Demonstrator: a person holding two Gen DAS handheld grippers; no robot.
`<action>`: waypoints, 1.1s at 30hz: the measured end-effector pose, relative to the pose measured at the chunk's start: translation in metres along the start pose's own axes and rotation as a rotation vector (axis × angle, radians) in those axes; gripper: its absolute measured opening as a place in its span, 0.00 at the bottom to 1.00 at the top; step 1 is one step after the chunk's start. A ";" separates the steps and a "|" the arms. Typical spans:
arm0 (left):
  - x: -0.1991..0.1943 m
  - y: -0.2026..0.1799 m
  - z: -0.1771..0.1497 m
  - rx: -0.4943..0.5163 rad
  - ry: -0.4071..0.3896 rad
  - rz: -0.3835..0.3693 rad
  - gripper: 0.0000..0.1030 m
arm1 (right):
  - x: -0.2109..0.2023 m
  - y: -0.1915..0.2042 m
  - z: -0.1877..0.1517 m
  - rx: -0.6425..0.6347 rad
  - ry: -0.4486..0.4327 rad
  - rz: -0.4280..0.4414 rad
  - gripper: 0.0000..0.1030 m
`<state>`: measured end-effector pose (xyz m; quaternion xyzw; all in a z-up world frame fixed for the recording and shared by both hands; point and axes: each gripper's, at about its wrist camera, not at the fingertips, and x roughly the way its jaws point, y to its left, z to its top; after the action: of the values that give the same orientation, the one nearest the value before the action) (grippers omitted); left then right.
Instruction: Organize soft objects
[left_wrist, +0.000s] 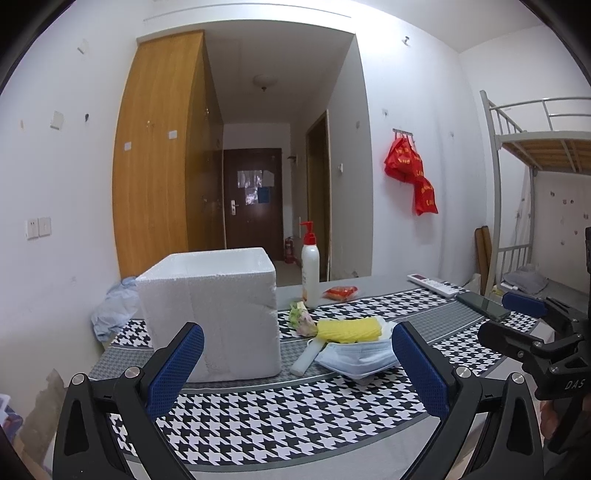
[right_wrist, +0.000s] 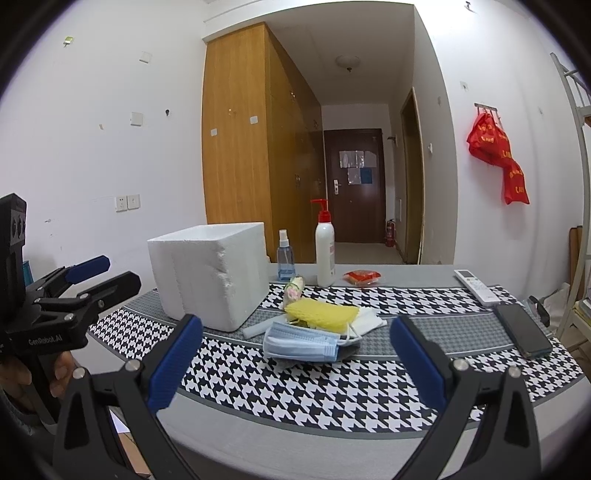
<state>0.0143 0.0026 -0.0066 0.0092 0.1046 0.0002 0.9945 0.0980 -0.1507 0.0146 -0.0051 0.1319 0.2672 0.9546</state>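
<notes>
A pile of soft things lies mid-table: a blue face mask (left_wrist: 360, 356) (right_wrist: 301, 345) in front, a yellow foam net (left_wrist: 349, 328) (right_wrist: 321, 313) behind it, white cloth (right_wrist: 369, 319) and a small green-pink bundle (left_wrist: 301, 319) (right_wrist: 293, 288). A white foam box (left_wrist: 214, 314) (right_wrist: 214, 271) stands to the left of the pile. My left gripper (left_wrist: 297, 369) is open, low over the table's near edge, box and mask ahead. My right gripper (right_wrist: 295, 363) is open, empty, facing the mask. Each gripper also shows in the other's view: right gripper (left_wrist: 517, 317), left gripper (right_wrist: 99, 275).
A pump bottle (left_wrist: 309, 269) (right_wrist: 325, 251), a spray bottle (right_wrist: 285, 260) and a red packet (left_wrist: 340, 292) (right_wrist: 362, 277) stand behind the pile. A remote (right_wrist: 474, 286) and a phone (right_wrist: 522, 334) lie at the right. The houndstooth tablecloth (right_wrist: 295, 387) covers the table. A bunk bed (left_wrist: 535, 147) is right.
</notes>
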 end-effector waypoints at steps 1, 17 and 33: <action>0.000 0.000 0.000 0.003 -0.001 -0.001 0.99 | 0.000 0.000 0.000 0.000 0.001 -0.001 1.00; 0.020 -0.002 -0.001 -0.021 0.070 -0.040 0.99 | 0.010 -0.008 -0.003 0.004 0.025 -0.009 1.00; 0.060 -0.015 -0.007 0.014 0.171 -0.089 0.99 | 0.043 -0.030 -0.007 0.023 0.107 -0.027 1.00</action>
<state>0.0716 -0.0120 -0.0264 0.0116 0.1894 -0.0439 0.9809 0.1466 -0.1550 -0.0048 -0.0102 0.1855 0.2519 0.9497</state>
